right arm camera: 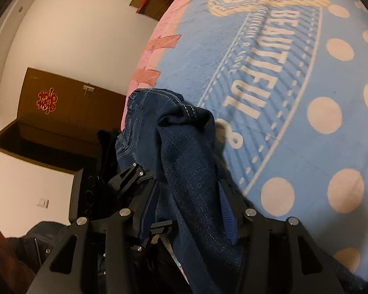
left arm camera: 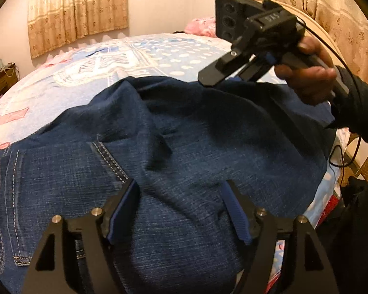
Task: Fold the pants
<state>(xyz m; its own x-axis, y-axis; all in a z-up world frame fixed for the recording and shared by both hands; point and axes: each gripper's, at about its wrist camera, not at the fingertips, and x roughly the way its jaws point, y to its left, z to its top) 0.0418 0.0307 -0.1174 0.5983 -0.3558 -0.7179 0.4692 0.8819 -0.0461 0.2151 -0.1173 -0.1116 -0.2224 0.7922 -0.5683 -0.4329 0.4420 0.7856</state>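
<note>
Curtains (left arm camera: 78, 9) hung on the back wall behind a bed (left arm camera: 159, 54) covered with a blue dotted spread. Jeans (left arm camera: 171, 152) lay spread across the near part of the bed, filling the lower half of the left wrist view, with white-stitched seams at 8 o'clock.

Left gripper (left arm camera: 180, 191): fingers set well apart, denim lying between and beneath them. The pictures did not show the pads pressing any fabric.

Right gripper (left arm camera: 223, 79): seen at 2 o'clock in the left wrist view, held in a hand (left arm camera: 309, 78), with its tips at the far edge of the jeans and a fold of denim rising to them.

In the right wrist view, the right gripper (right arm camera: 189, 196) had a thick bunch of jeans (right arm camera: 184, 147) running up between its fingers, from 6 o'clock toward the centre. The blue pads (right arm camera: 227, 210) stood on either side of the fabric with a wide gap; whether they clamped it could not be told. The spread (right arm camera: 294, 98) with the word "BEAUTIFUL" filled 1 to 4 o'clock. A brown door (right arm camera: 61, 112) stood at 9 o'clock.
</note>
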